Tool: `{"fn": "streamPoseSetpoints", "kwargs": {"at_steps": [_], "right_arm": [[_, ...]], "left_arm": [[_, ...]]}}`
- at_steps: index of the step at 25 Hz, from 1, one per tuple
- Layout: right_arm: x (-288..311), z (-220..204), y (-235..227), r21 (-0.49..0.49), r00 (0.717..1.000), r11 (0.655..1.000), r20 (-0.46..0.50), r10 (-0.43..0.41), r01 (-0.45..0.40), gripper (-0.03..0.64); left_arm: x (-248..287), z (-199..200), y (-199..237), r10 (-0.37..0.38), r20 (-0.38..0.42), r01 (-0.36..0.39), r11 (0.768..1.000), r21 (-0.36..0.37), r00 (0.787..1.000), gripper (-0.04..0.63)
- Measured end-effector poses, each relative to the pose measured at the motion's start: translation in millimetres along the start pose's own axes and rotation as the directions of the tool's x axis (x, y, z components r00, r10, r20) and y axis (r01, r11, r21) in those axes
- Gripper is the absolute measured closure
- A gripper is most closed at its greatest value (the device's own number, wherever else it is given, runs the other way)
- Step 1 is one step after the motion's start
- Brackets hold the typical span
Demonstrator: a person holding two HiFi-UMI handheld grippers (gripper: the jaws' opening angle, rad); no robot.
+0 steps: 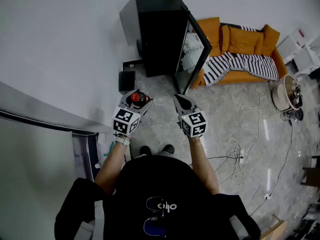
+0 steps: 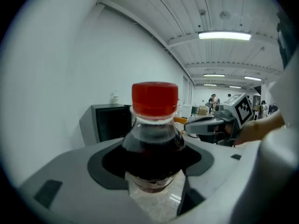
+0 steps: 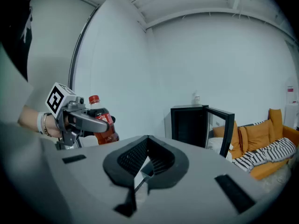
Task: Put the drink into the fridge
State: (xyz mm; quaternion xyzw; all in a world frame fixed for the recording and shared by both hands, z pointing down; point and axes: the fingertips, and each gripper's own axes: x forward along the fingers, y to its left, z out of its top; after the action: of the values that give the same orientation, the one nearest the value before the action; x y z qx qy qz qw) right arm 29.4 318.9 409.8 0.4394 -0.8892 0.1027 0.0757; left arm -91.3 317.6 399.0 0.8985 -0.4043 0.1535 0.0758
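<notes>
The left gripper (image 1: 139,99) holds the drink bottle (image 2: 154,139) in its wide jaws, up off the floor. The right gripper (image 1: 178,101) is closed tight on nothing. The black fridge (image 1: 160,34) stands ahead by the wall, its door open.

Head cam overhead, looking steeply down; gripper cams low, facing forward.
Fridge (image 1: 162,34) ahead of both grippers shows in all three views; left gripper (image 1: 140,98) and right gripper (image 1: 177,99) views each catch the other alongside.

Orange sofa (image 1: 244,39); striped blanket (image 1: 242,66); floor cables (image 1: 234,148)

White logo (image 1: 166,206) on dark top (image 1: 165,181), perhaps "oho"
</notes>
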Motion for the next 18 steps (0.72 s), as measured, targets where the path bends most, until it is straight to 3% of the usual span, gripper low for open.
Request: {"fn": "streamPoseSetpoints", "kwargs": {"at_steps": [18], "right_arm": [[-17.1,-10.4,-59.6,0.014,1.0,1.0,-0.011,0.018,-0.018,0.611]], "left_arm": [[46.1,6.5,-24.2,0.029,-0.029,-0.029,0.999,0.017,0.999,0.295]]}}
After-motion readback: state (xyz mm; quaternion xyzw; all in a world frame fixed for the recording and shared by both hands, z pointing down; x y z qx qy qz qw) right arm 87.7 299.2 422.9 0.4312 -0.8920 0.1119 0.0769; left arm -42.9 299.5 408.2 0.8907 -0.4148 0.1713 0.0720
